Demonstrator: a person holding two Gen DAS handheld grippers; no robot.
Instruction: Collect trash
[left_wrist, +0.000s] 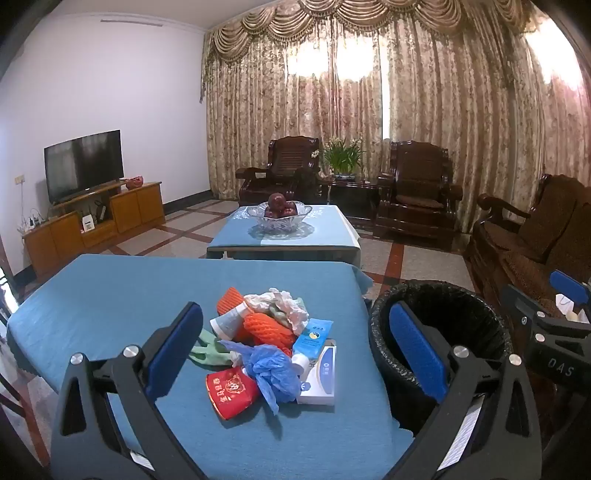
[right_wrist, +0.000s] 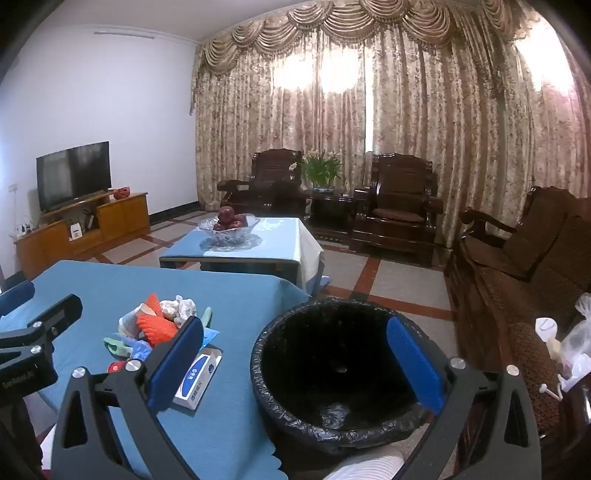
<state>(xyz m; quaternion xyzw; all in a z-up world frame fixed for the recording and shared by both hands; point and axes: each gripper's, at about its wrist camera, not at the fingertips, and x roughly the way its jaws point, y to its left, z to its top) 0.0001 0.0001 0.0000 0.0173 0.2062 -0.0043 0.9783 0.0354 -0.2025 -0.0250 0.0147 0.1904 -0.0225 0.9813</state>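
Left wrist view: the trash pile lies on the near table, which is covered in a blue cloth. In the pile are orange foam nets, crumpled white paper, a blue plastic bag, a red packet, a green strip, a white cup and a white-and-blue box. The left gripper hangs over the near side of the pile, fingers wide apart and holding nothing. Just right of the pile, beside the table edge, stands the bin with its black liner. The right gripper shows right of the bin.

Right wrist view: the right gripper hangs above the bin, fingers spread wide and empty, its left finger in front of the pile. Beyond the pile a second table carries a glass bowl of red apples. A television stands far left of the pile, and armchairs line the curtains behind.
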